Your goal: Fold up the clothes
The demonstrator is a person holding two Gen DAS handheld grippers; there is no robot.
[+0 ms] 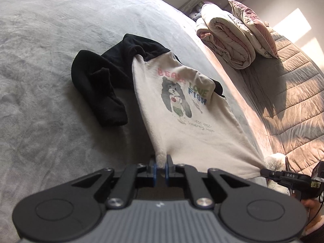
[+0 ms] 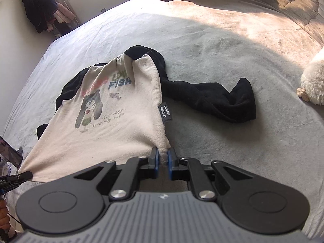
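Note:
A cream sweatshirt (image 1: 182,125) with black sleeves and a bear print lies on the grey bed (image 1: 50,60), its hem lifted toward me. My left gripper (image 1: 161,163) is shut on one hem corner. My right gripper (image 1: 262,171), seen at the right edge, pinches the other corner, and the hem is stretched between them. In the right wrist view the right gripper (image 2: 163,156) is shut on the sweatshirt (image 2: 113,125) hem below a black side label. The left gripper (image 2: 30,175) holds the far corner. One black sleeve (image 2: 222,101) trails out to the right on the bed (image 2: 222,50); the neck end is bunched.
Folded quilts and a pillow (image 1: 228,40) are stacked at the head of the bed beside a quilted brown cover (image 1: 293,101). A white fluffy item (image 2: 313,81) sits at the right edge. Dark clothes (image 2: 38,8) hang in the far corner by the window.

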